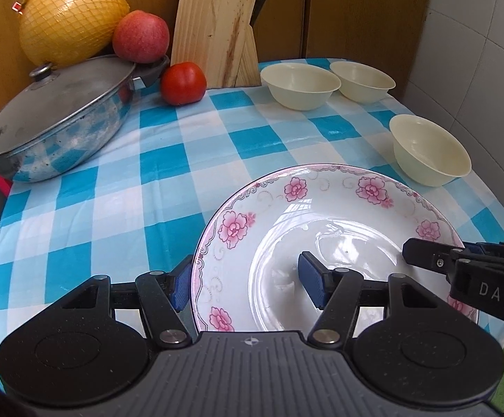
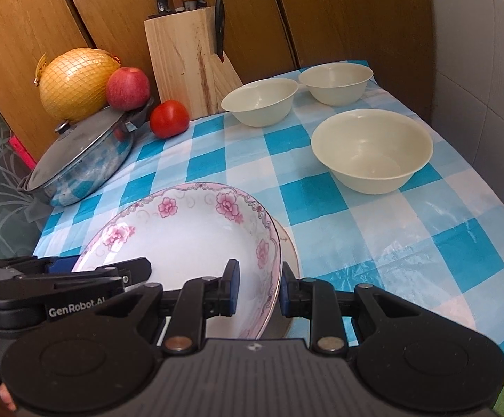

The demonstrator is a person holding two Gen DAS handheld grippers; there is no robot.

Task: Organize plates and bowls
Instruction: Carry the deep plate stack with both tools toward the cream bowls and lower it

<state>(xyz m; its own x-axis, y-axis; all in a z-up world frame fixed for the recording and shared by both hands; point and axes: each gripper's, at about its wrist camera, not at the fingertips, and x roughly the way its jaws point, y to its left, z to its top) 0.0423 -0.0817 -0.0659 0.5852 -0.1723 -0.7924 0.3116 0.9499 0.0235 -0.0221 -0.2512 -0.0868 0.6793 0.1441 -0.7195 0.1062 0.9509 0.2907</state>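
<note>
A white plate with pink flowers (image 1: pixel 286 208) (image 2: pixel 189 239) is held from both sides near the table's front edge. My left gripper (image 1: pixel 246 283) (image 2: pixel 102 266) spans its left rim, one blue pad against the outer edge and the other inside the well. My right gripper (image 2: pixel 259 290) (image 1: pixel 460 248) is shut on its right rim. The plate tilts over a second plate with a gold edge (image 2: pixel 289 243), mostly hidden beneath; I cannot tell whether they touch. Three cream bowls (image 2: pixel 372 149) (image 2: pixel 260 102) (image 2: pixel 335 81) stand empty at the back right.
A lidded steel pan (image 1: pixel 60 118) sits at the left on the blue checked cloth (image 1: pixel 168 160). Behind it are a netted pomelo (image 1: pixel 71 17), an apple (image 1: pixel 140 36) and a tomato (image 1: pixel 182 83). A wooden knife block (image 1: pixel 213 27) leans on the cabinet. A tiled wall (image 2: pixel 488 69) bounds the right.
</note>
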